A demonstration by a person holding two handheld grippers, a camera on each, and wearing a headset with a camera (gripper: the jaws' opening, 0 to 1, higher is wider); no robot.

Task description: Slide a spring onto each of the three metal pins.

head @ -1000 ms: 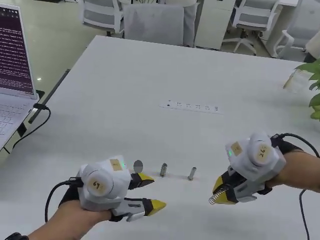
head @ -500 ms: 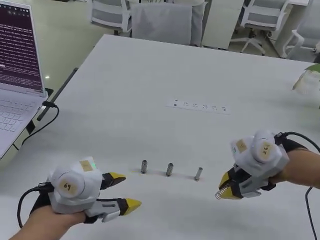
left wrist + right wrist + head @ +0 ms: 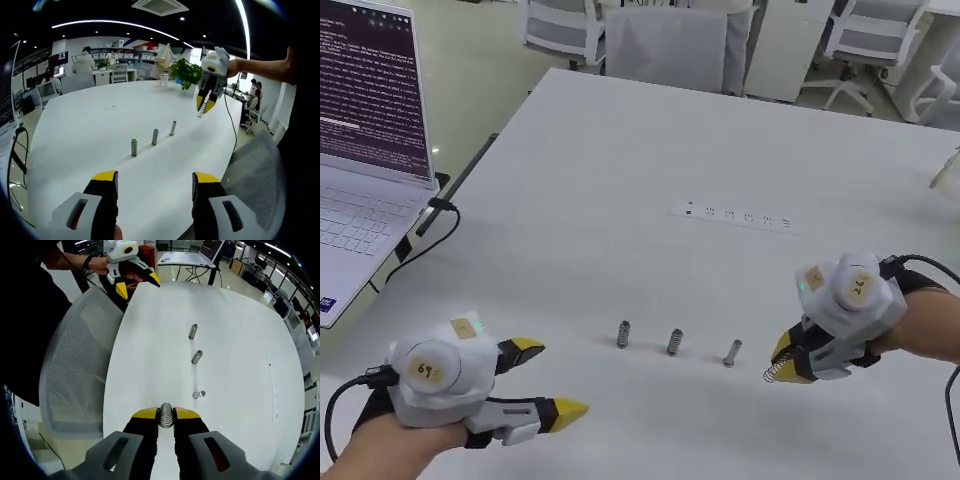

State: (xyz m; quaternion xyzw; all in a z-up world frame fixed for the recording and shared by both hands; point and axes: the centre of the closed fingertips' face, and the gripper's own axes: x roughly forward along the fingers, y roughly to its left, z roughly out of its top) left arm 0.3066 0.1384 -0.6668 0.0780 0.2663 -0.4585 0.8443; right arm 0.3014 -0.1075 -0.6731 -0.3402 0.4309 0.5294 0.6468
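Clamping the spring (image 3: 166, 416), your right gripper (image 3: 166, 413) had the bare pin (image 3: 199, 394) at one o'clock — it likely needed tipping upright; left gripper (image 3: 155, 176) gaped.

This is an open-plan office. A long white meeting table (image 3: 620, 180) has a power strip (image 3: 737, 217) set into its middle and an open laptop (image 3: 360, 170) showing lines of text at its left edge, with grey swivel chairs (image 3: 665, 45) on castors beyond its far edge and a mesh-backed chair (image 3: 75, 370) at its near edge. Around it are rows of desks with people (image 3: 85, 62) at them, a potted plant (image 3: 186, 72), curved ceiling strip lights (image 3: 115, 22) and a ceiling air-conditioning unit (image 3: 160, 6).
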